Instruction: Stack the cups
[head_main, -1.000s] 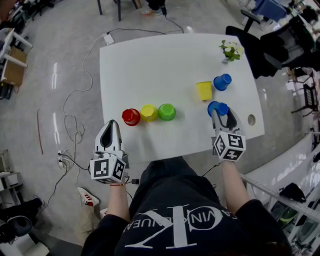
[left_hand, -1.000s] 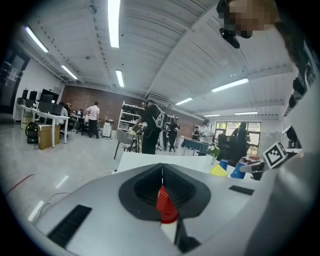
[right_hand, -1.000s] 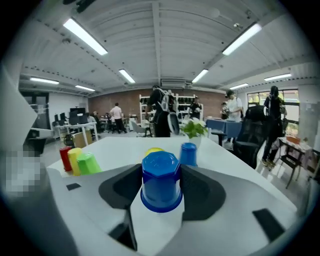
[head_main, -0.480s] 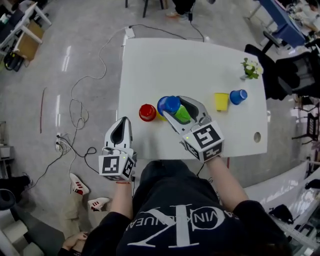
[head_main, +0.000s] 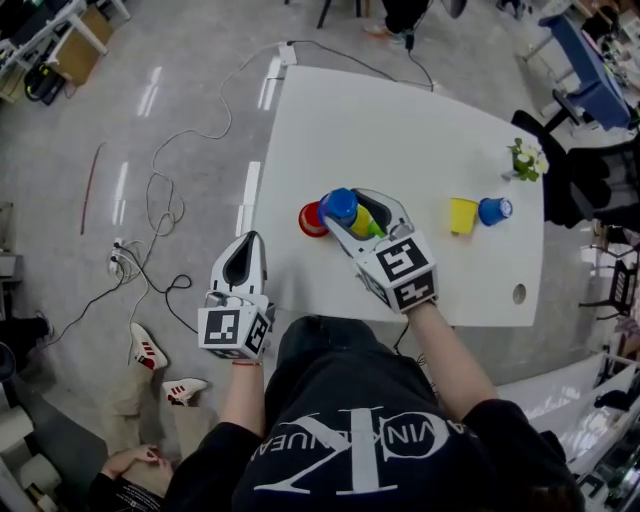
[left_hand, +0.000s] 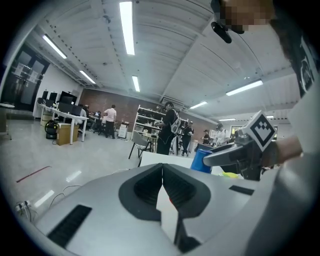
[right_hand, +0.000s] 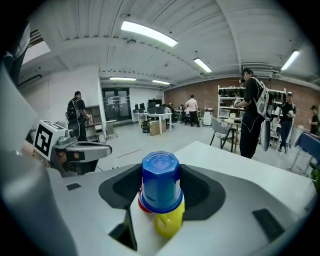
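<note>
The fingers (right_hand: 200, 189) of the right gripper (right_hand: 161, 181) are clamped on both sides of an upside-down blue cup (right_hand: 161, 170). In the right gripper view it sits at the centre of the frame. Just under its rim show a red cup (right_hand: 142, 203) and a yellow cup (right_hand: 170, 224). I cannot tell whether the blue cup touches them yet.

The fingers (left_hand: 145, 187) of the left gripper (left_hand: 162, 172) are pressed together on nothing. In the head view this gripper hangs at the lower left, off the tabletop (head_main: 400, 120).

A second ago the right gripper was at the right side of the tabletop, around this blue cup. It has since carried the cup across to the row of 3 at the centre. In the head view the blue cup now lies just beside the red cup, with yellow and a green cup (head_main: 372, 229) under the gripper. The left gripper has stayed put.

So the pick and carry look done, and the step in hand is probably to lower the cup squarely onto a cup of the row. 2 more wait at the right: another yellow cup (head_main: 462, 215) and another blue cup (head_main: 494, 210).
</note>
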